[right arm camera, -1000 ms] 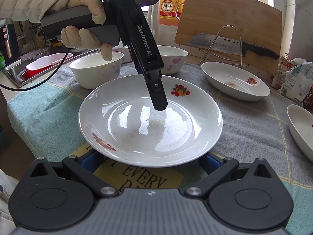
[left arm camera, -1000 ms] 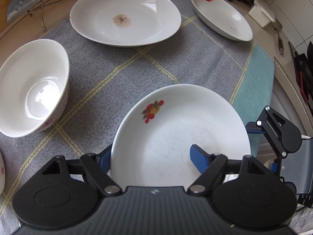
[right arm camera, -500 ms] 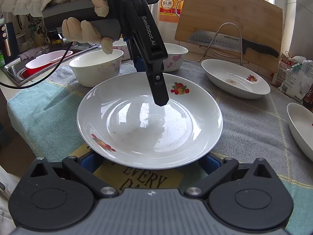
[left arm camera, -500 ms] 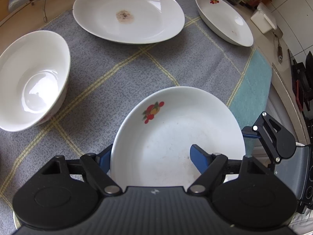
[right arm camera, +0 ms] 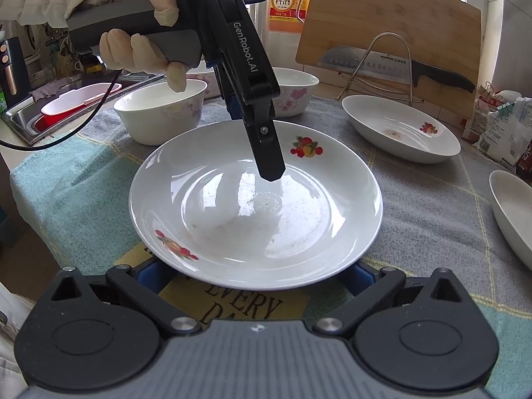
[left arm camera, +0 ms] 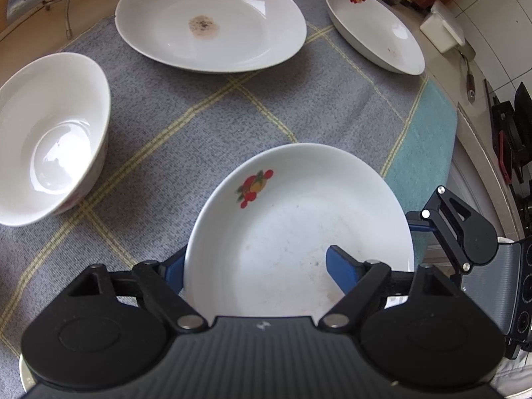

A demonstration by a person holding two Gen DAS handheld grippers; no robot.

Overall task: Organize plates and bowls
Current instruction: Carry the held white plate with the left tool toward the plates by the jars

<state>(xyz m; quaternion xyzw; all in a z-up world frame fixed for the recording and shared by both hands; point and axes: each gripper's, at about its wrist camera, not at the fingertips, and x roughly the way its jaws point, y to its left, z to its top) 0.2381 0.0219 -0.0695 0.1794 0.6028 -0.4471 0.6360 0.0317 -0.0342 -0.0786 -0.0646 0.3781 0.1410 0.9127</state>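
A white plate with fruit prints (left arm camera: 299, 219) (right arm camera: 256, 199) is held above the grey cloth. My left gripper (left arm camera: 256, 266) is shut on its rim, one finger (right arm camera: 266, 153) over the plate's inside, the other under it. My right gripper (right arm camera: 256, 276) sits at the plate's near edge with its jaws apart under the rim; whether they touch it I cannot tell. A larger stained plate (left arm camera: 209, 20) and a deep plate (left arm camera: 372, 26) lie farther off. A white bowl (left arm camera: 50, 139) stands to the left.
Two flowered bowls (right arm camera: 163, 109) (right arm camera: 292, 93) stand behind the plate in the right wrist view. A cutting board with a knife (right arm camera: 392, 66) on a wire rack stands at the back. A sink (right arm camera: 66, 99) lies left, food packets (right arm camera: 498, 129) right.
The held plate has risen and moved a little toward the far plates. The left gripper's grip has not changed.
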